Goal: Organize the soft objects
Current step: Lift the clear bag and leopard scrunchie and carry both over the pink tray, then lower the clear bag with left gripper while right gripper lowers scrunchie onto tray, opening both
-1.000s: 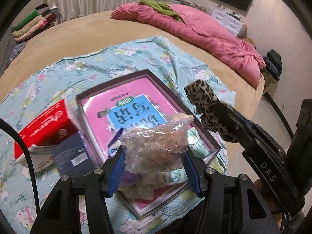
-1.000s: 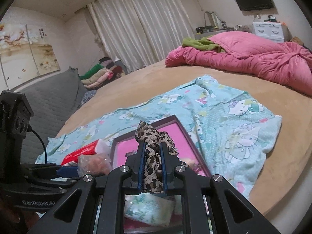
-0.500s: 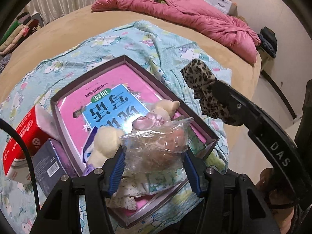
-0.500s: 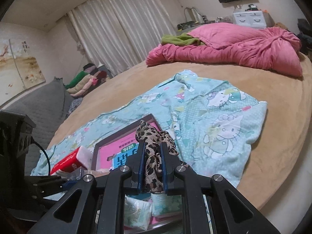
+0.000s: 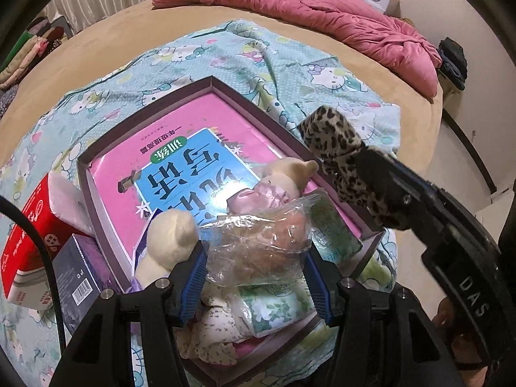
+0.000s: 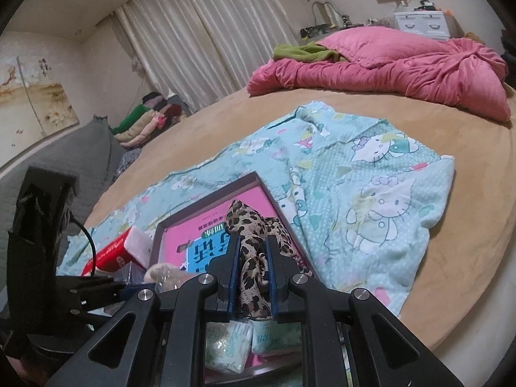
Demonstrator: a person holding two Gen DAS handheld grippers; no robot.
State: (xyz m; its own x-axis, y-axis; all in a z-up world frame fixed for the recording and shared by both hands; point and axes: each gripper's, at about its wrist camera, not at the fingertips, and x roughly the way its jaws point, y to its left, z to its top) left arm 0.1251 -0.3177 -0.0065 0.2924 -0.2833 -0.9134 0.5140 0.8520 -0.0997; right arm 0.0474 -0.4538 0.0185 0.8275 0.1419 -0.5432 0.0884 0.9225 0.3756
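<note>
My left gripper (image 5: 254, 259) is shut on a clear plastic bag (image 5: 258, 242) with a brownish soft thing inside, held above the near end of a purple box (image 5: 211, 80) lined with a pink book (image 5: 180, 151). A cream plush toy (image 5: 167, 242), a pink cloth item (image 5: 258, 195) and tissue packs (image 5: 274, 309) lie in the box. My right gripper (image 6: 252, 258) is shut on a leopard-print fabric piece (image 6: 248, 235), held above the box's right edge; it also shows in the left wrist view (image 5: 338, 148).
The box rests on a light blue cartoon-print sheet (image 6: 371, 174) on a round tan bed (image 6: 467, 225). A red tissue box (image 5: 29, 222) and a dark small box (image 5: 77, 274) lie left of the purple box. A pink quilt (image 6: 387, 64) lies at the far side.
Both grippers have risen and tilted down over the box with their loads still held. The plush toy and pink item in the box have come into view.
</note>
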